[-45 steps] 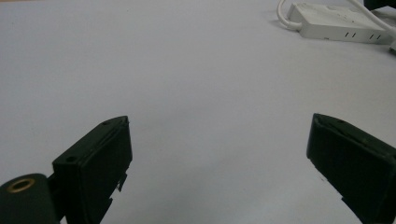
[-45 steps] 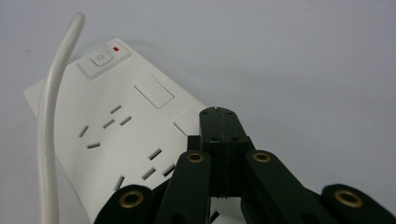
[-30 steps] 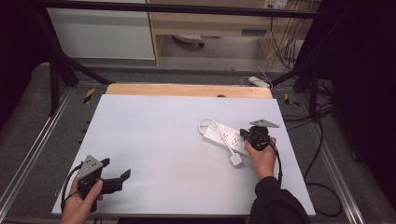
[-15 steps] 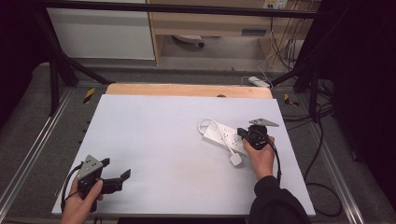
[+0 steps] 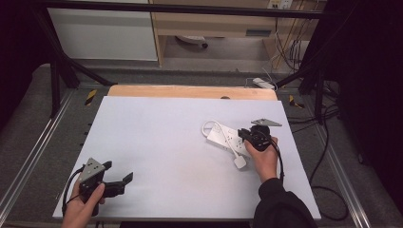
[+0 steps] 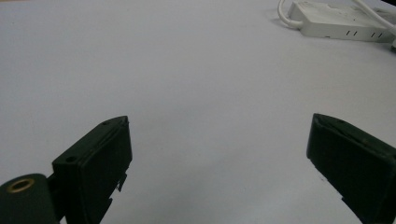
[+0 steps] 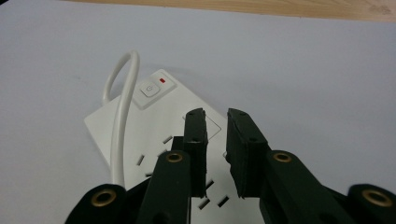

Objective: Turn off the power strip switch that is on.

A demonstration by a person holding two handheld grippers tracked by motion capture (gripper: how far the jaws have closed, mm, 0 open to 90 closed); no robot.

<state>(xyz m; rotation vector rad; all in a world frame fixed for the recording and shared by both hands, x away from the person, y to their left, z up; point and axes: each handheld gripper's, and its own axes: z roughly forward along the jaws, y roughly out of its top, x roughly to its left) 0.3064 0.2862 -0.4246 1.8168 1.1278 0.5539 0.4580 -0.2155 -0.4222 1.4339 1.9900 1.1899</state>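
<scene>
White power strip (image 7: 154,135) with looped cord under nearly closed right jaws; left jaws wide apart.

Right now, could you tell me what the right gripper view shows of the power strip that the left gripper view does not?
The right gripper view shows the power strip close up: its switch button, a red indicator, socket slots, and the right gripper with jaws nearly closed above it. The left gripper view shows the left gripper wide open over bare table, with the strip far off. Both show the strip's white cable.
</scene>
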